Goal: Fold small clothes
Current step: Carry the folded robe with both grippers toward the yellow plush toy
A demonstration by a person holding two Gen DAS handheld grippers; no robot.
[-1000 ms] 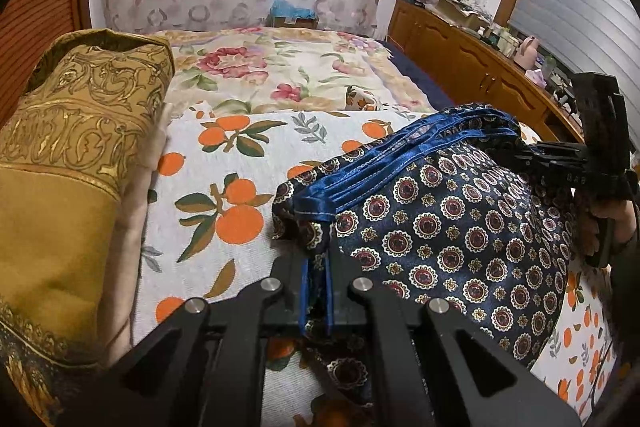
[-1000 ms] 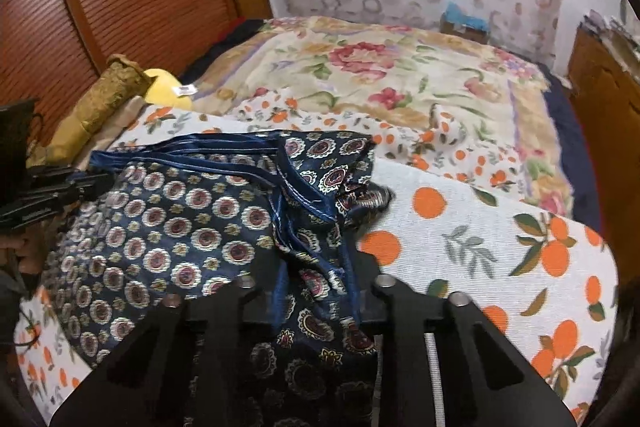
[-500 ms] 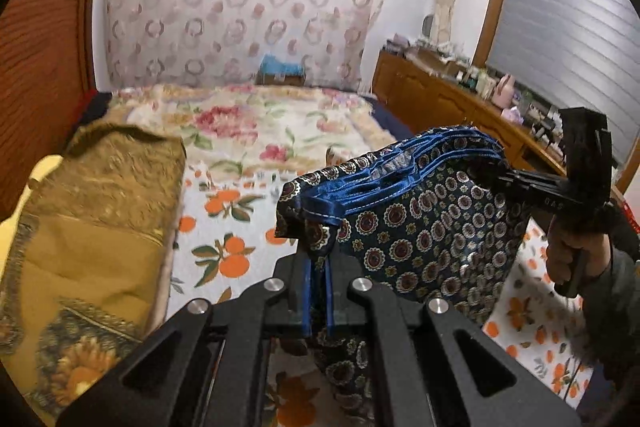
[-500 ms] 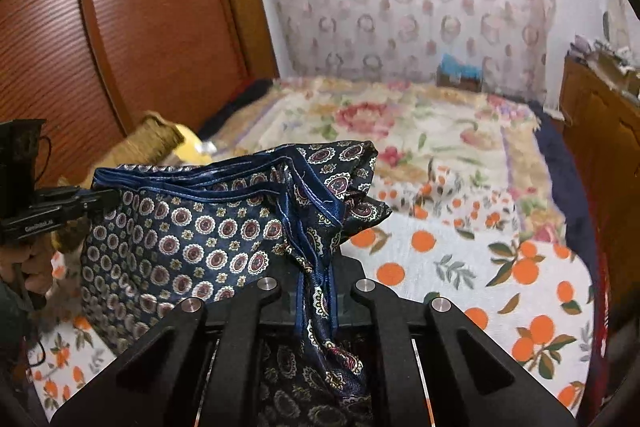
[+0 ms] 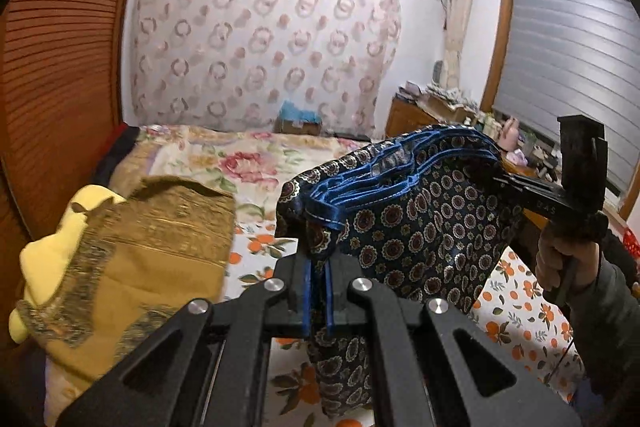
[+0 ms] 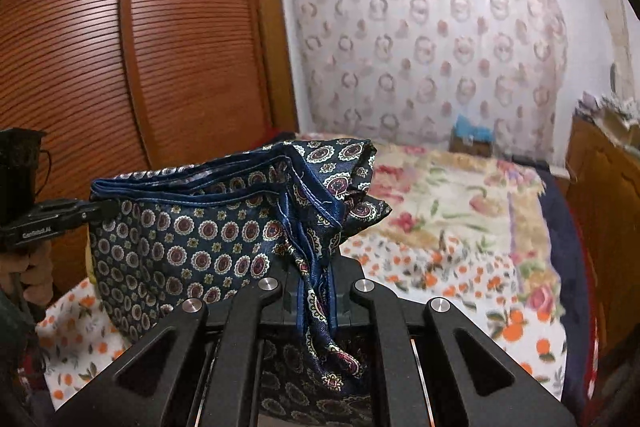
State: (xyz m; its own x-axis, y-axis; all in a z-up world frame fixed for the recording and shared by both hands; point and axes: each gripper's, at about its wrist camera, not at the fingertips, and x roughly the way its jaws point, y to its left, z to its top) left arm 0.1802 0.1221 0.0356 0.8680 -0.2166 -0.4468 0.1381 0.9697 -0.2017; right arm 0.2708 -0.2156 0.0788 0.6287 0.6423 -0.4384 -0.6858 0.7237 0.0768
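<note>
A dark blue patterned scarf [image 5: 420,227] with a bright blue hem hangs in the air above the bed, folded into several layers. My left gripper [image 5: 316,291] is shut on one upper corner of it. My right gripper [image 6: 314,291] is shut on the other corner, with a loose end of the scarf [image 6: 224,235] drooping over its jaws. In the left wrist view the right gripper [image 5: 520,183] shows at the right, held by a hand [image 5: 560,259]. In the right wrist view the left gripper [image 6: 92,209] shows at the far left.
The bed below has an orange-print sheet [image 5: 516,311] and a floral quilt [image 6: 452,195]. A folded mustard cloth [image 5: 132,259] lies on a yellow pillow [image 5: 44,251] at the left. A ribbed wooden wardrobe [image 6: 132,67] stands left, a cluttered wooden sideboard [image 5: 432,111] right.
Both grippers have risen and tilted up, lifting the scarf off the bed so it now hangs stretched between them. The right jaws closed tighter on the cloth.
</note>
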